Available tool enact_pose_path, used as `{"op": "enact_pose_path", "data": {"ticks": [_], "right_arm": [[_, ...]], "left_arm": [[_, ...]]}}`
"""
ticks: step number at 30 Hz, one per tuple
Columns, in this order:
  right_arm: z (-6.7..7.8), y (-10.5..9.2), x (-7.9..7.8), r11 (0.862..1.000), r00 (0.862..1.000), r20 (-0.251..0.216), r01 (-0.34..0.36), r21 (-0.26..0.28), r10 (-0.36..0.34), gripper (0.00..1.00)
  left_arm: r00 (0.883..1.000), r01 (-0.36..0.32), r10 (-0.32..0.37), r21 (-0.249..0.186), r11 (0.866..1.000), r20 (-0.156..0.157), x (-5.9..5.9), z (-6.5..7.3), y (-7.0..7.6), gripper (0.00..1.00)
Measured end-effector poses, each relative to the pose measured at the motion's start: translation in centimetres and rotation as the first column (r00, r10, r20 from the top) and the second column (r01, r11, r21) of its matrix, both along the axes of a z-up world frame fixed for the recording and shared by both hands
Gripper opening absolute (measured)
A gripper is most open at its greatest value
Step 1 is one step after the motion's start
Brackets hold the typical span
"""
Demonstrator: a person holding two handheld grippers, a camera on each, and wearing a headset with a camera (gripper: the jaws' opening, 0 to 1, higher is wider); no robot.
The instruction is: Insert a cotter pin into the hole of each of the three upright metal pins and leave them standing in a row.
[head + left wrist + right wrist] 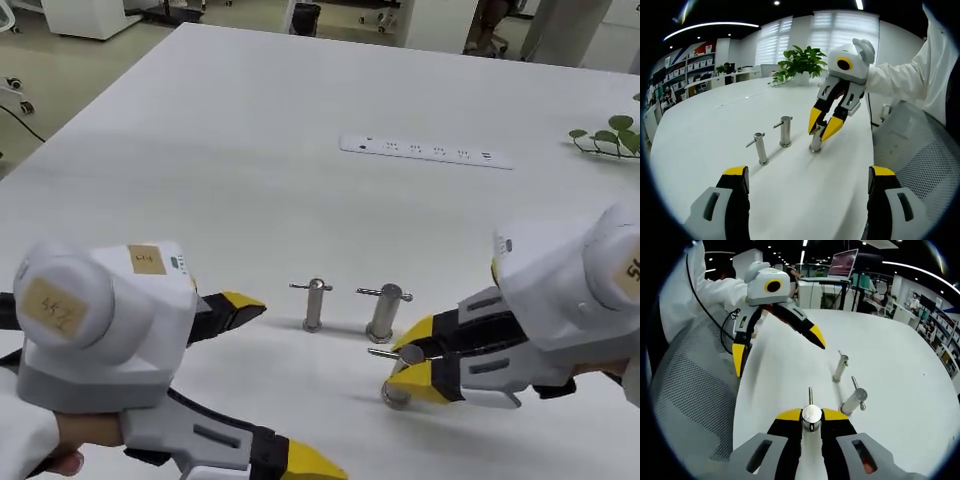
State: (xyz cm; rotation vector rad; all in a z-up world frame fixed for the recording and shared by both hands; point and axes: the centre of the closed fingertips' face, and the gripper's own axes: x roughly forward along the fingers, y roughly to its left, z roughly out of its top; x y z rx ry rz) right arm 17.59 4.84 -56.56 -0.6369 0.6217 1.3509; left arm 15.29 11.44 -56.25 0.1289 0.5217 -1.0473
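Note:
Two upright metal pins [314,305] [383,313] stand side by side on the white table [200,170], each with a cotter pin through its top. A third metal pin [396,394] stands just in front of them, and my right gripper [405,362] is shut on it from the right. A thin cotter pin [383,353] pokes out to its left. In the right gripper view the yellow-tipped jaws clamp this pin [811,418], with the cotter pin [810,394] sticking out beyond it. My left gripper [285,385] hovers wide open at the front left, holding nothing.
A white power strip [425,151] lies further back on the table. A potted plant [610,137] sits at the far right edge. A mesh chair back [910,145] stands close behind the near table edge. Bare tabletop lies left of the pins.

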Motion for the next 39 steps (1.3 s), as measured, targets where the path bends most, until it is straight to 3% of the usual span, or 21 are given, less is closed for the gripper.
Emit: {"op": "enact_pose_path", "data": {"ticks": [5,8,13,18,28,39], "right_arm": [[0.8,-1.8,1.5,1.000,1.000,0.012,-0.006,-0.010,0.006,0.08],[0.8,-3.4,3.0,0.999,0.999,0.041,-0.024,-0.028,0.025,0.08],[1.2,-4.3,4.0,0.999,0.999,0.048,-0.016,-0.030,0.017,0.08],[0.6,-5.0,4.9,0.999,0.998,0.051,-0.023,-0.040,0.025,0.08],[0.2,-5.1,5.7,0.999,0.999,0.034,-0.034,-0.002,0.034,0.08],[-0.1,-4.9,5.5,0.999,0.999,0.012,-0.052,0.009,0.052,0.08]], "left_arm": [[1.000,-0.003,0.003,0.012,1.000,0.000,0.0,0.0,0.1,0.99],[1.000,-0.014,0.014,0.005,1.000,-0.001,0.1,0.0,0.3,0.99],[1.000,-0.030,0.030,0.011,1.000,-0.004,0.2,-0.2,0.6,0.99],[0.999,-0.046,0.046,0.003,0.999,-0.014,0.3,-0.2,0.8,0.99],[0.998,-0.061,0.061,-0.003,0.998,-0.025,0.4,-0.1,0.7,0.99],[0.997,-0.069,0.069,0.002,0.998,-0.035,0.2,-0.2,0.9,0.99]]}}
